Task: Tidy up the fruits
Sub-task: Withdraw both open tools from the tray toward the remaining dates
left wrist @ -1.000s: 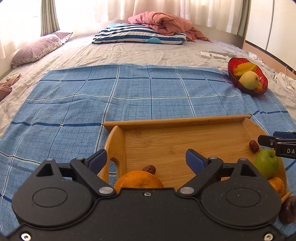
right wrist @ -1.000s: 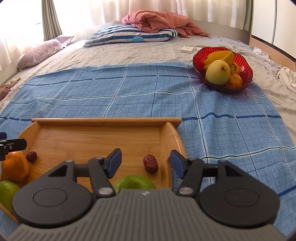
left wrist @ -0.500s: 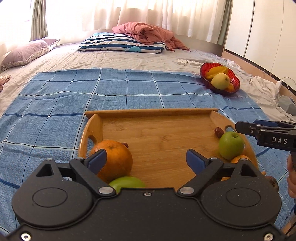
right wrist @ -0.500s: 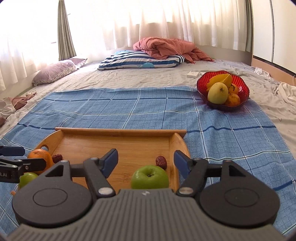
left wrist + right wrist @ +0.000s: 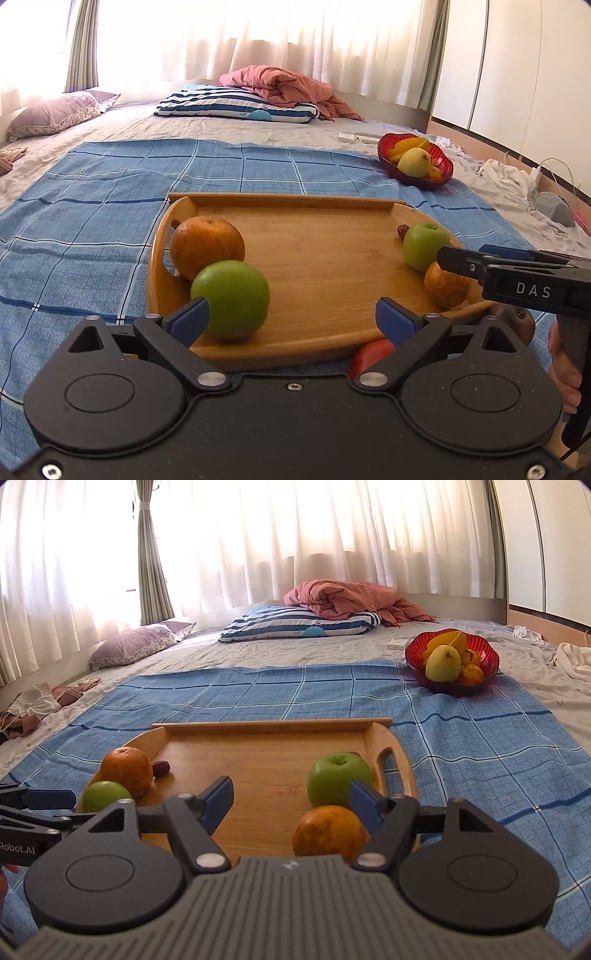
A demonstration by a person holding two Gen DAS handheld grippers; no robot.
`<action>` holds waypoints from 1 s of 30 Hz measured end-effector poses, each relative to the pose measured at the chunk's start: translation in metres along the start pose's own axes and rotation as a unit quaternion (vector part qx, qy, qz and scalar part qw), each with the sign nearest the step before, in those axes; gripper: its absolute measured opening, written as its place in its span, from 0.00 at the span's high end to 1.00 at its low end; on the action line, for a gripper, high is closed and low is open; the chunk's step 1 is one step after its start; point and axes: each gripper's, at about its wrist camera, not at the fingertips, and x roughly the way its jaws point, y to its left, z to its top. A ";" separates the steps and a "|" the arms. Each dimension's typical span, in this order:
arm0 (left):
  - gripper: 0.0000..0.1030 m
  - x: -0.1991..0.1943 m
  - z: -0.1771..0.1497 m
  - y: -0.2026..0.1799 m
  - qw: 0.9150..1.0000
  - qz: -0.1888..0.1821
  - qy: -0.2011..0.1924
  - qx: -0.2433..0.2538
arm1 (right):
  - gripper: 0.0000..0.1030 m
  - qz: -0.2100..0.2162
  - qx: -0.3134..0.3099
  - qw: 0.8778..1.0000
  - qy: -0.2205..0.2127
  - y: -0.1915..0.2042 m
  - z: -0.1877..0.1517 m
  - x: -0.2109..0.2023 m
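While both grippers hang over the near edge of the wooden tray [image 5: 295, 236], nothing is actually being held yet, so I'd call this the lining-up step before a pick. The left gripper [image 5: 291, 317] has its jaws spread wide and they've just been opening a bit more; the green apple [image 5: 231, 299] sits right by the left blue pad but mostly in front of it, not pinched. Behind that apple, touching it, is a big orange [image 5: 207, 247] against the tray's left handle. The right gripper [image 5: 291, 801] is also open, jaws just been widening too, with a smaller orange [image 5: 328, 834] low between the fingers and a second green apple [image 5: 338, 777] just beyond it near the right handle. No pad looks pressed on either one.

There's a small dark red date [image 5: 161, 767] next to the left orange, and another one peeking out behind the right apple. Something red [image 5: 369, 356] lies off the tray under the left gripper, can't tell what it is. Over at the far right corner of the blue checked cloth [image 5: 110, 206] sits a red glass bowl [image 5: 484, 653] already holding yellowish and orange fruit, well apart from the tray.

My guess: next move is pushing each gripper forward and down so a fruit sits squarely between the pads, then closing. Round fruit rolls, so centering matters.
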 end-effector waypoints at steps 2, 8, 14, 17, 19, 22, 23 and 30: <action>0.06 -0.002 -0.010 -0.003 1.000 0.006 -0.002 0.005 | 0.21 0.000 -0.007 1.000 -0.004 0.004 -0.011 -0.004; 0.04 -0.015 -0.038 -0.013 1.000 0.011 -0.015 0.016 | 0.21 -0.001 -0.022 1.000 -0.011 0.016 -0.040 -0.020; 0.02 -0.029 -0.058 -0.021 0.999 0.007 -0.029 0.024 | 0.21 0.000 -0.061 0.998 -0.020 0.027 -0.067 -0.039; 0.02 -0.031 -0.065 -0.022 0.999 0.011 -0.023 0.023 | 0.21 0.005 -0.069 0.997 -0.019 0.030 -0.077 -0.046; 0.02 -0.033 -0.071 -0.021 0.999 0.017 -0.025 0.025 | 0.21 0.007 -0.076 0.997 -0.020 0.032 -0.084 -0.050; 0.02 -0.037 -0.079 -0.022 0.999 0.025 -0.026 0.036 | 0.22 0.006 -0.085 0.996 -0.018 0.035 -0.092 -0.055; 0.02 -0.038 -0.081 -0.023 0.998 0.029 -0.029 0.037 | 0.22 0.007 -0.089 0.996 -0.017 0.036 -0.096 -0.057; 0.02 -0.046 -0.092 -0.026 0.997 0.023 -0.048 0.049 | 0.33 0.016 -0.118 0.993 -0.017 0.042 -0.112 -0.071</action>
